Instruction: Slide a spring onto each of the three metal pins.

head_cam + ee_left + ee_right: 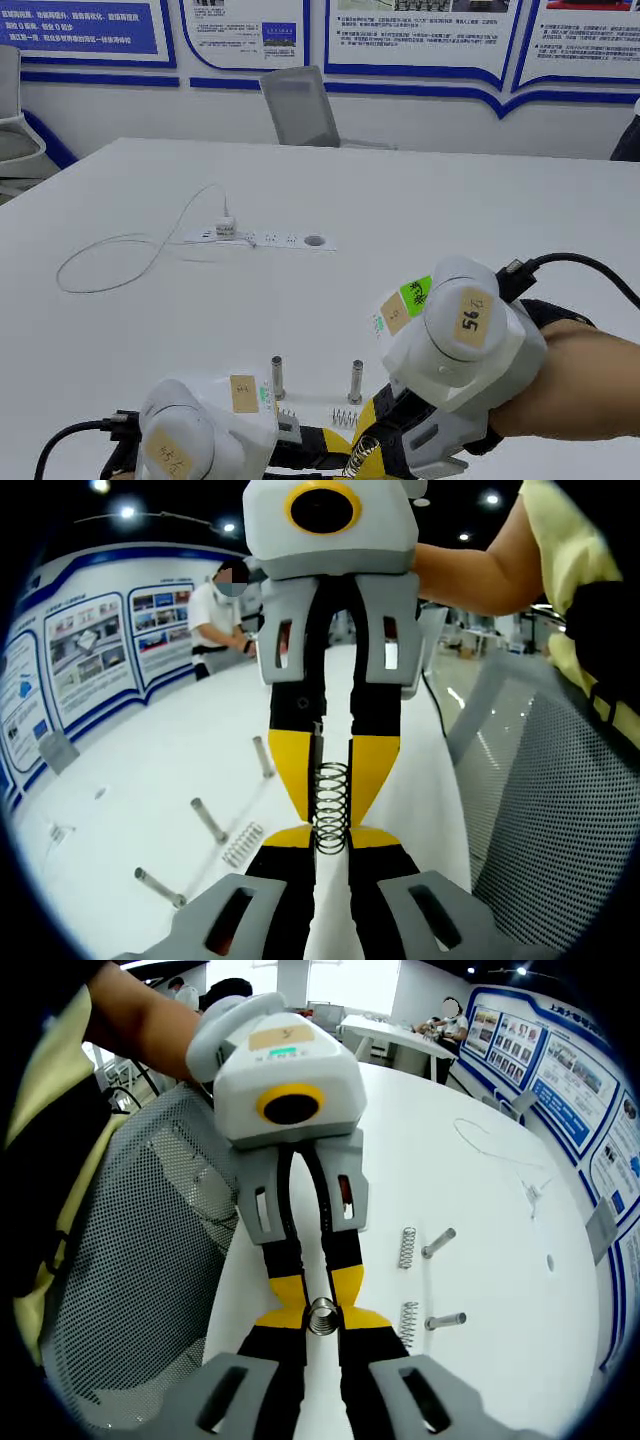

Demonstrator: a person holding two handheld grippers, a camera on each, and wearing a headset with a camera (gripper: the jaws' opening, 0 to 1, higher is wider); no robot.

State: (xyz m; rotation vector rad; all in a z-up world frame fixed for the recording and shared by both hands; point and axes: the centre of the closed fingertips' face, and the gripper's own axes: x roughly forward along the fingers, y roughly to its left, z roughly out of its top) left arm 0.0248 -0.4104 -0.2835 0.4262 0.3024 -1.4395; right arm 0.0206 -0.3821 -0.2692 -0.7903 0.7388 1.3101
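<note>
A small steel spring [331,806] is held above the white table between the tips of both grippers. My left gripper [331,840] is shut on its near end. My right gripper [322,1316] is shut on the other end, where the spring [322,1315] appears end-on as a ring. In the head view the spring [358,455] hangs between the yellow tips at the bottom edge. Two upright metal pins [278,377] [356,380] stand just beyond, with a loose spring [343,418] lying by them. The left gripper view shows three pins [208,820] and a loose spring [242,843].
A white power strip [265,239] with a looping cable [110,265] lies mid-table. A grey chair [298,105] stands at the far side. A mesh chair back [150,1250] sits close behind the near table edge. Two loose springs [407,1247] [408,1320] lie beside pins.
</note>
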